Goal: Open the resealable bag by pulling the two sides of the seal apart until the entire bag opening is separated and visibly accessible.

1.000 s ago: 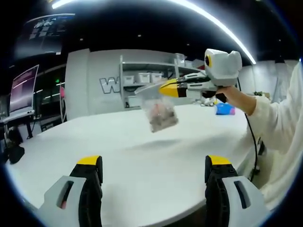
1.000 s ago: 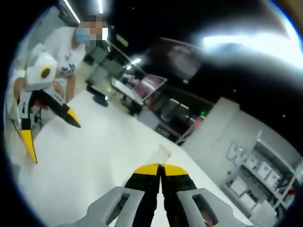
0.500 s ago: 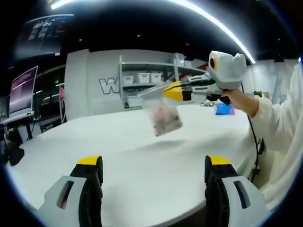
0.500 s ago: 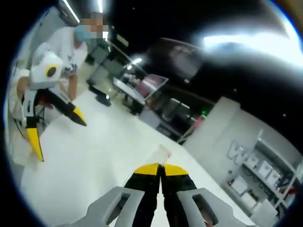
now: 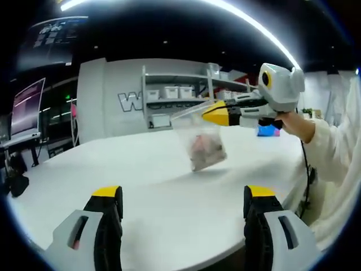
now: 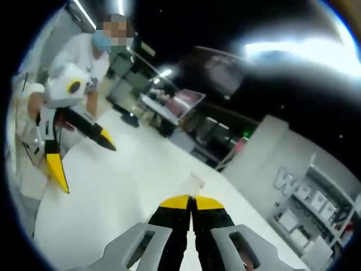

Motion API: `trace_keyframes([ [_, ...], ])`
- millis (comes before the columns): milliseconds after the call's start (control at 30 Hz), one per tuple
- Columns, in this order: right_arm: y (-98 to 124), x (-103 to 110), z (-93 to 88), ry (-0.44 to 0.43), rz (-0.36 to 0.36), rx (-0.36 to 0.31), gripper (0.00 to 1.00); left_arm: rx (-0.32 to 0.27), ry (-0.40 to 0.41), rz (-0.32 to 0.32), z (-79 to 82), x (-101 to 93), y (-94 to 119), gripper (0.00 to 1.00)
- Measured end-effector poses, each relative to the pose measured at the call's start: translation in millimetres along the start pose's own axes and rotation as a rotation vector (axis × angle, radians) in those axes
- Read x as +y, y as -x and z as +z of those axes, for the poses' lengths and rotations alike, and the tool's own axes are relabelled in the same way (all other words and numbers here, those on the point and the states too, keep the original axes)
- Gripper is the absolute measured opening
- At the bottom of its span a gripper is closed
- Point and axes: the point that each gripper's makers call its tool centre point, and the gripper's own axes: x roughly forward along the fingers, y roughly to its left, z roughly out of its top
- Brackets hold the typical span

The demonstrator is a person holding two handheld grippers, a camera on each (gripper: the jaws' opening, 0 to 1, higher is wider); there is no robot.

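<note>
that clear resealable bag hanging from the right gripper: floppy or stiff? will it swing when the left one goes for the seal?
Likely floppy: the clear resealable plastic bag hangs from one top edge, pinched in the shut right gripper, with its body sagging at a tilt. Probably bottom-heavy: the pinkish contents sit bunched low. It hangs free above the white table, so it may swing or twist when the open left gripper touches it.

A large white outlined letter "W" is being shown on the pale grey wall panel (image 5: 107, 96), cut off by the shelving; further lettering cannot be read.
</note>
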Motion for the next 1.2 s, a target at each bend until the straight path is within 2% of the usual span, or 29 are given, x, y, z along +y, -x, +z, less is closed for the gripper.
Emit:
trace_keyframes([
  [133,6,4,-1.6,-0.022,0.001,-0.003,0.00,0.002,0.003,0.000,-1.3,0.3,0,0.87],
  [333,13,21,4.0,-0.099,0.048,-0.038,0.00,-0.016,0.009,-0.007,1.6,-1.3,0,0.86],
  [767,26,61,9.5,-0.104,0.092,-0.061,0.00,-0.014,0.011,-0.013,-0.1,-0.4,0,0.85],
  [833,26,68,8.5,-0.110,0.103,-0.058,0.00,-0.013,0.017,-0.015,-0.7,-0.1,1,0.83],
  [967,27,85,3.9,-0.116,0.127,-0.048,0.00,-0.018,0.001,-0.020,0.5,-0.9,3,0.69],
  [1200,27,100,-6.4,-0.163,0.148,-0.028,0.00,-0.021,0.028,-0.031,-1.2,-0.6,5,0.69],
])
